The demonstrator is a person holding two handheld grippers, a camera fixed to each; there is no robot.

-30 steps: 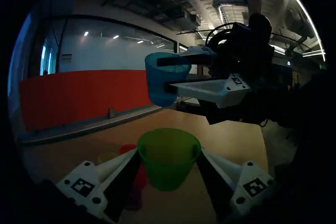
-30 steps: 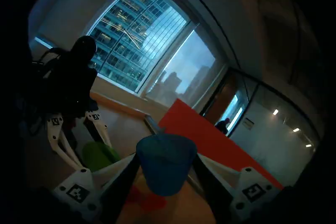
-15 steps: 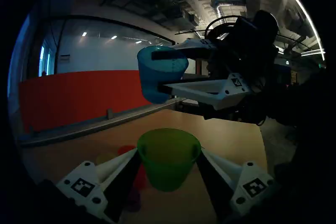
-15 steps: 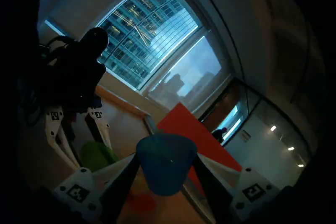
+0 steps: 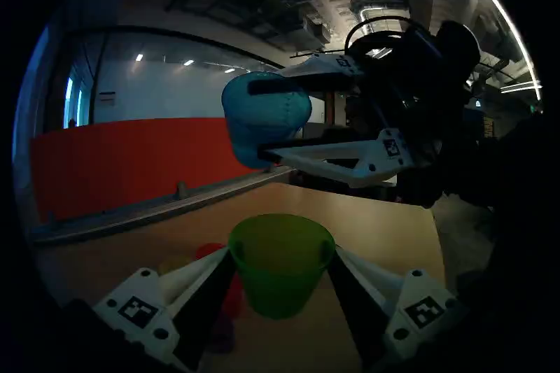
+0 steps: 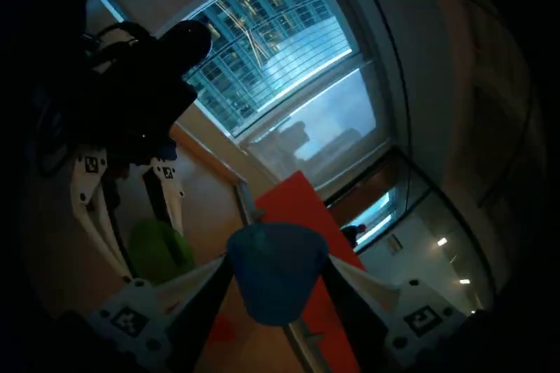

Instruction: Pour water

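Note:
My left gripper (image 5: 281, 271) is shut on a green cup (image 5: 281, 262), held upright above the wooden table (image 5: 378, 222). Above it and slightly left hangs a blue cup (image 5: 264, 116), tilted over with its mouth turning to the left, clamped by my right gripper (image 5: 264, 117). In the right gripper view that gripper (image 6: 277, 282) is shut on the blue cup (image 6: 277, 278); the green cup (image 6: 159, 250) sits lower left between the left gripper's white fingers (image 6: 94, 215). No stream of water is visible.
A red cup (image 5: 210, 248) and a yellowish one (image 5: 173, 261) stand on the table behind my left fingers. A red wall panel (image 5: 133, 159) and a glass partition run along the far side. Large windows (image 6: 280, 72) show buildings outside.
The right gripper has rolled the blue cup further over and carried it slightly left above the green cup. The left gripper and green cup have stayed still.

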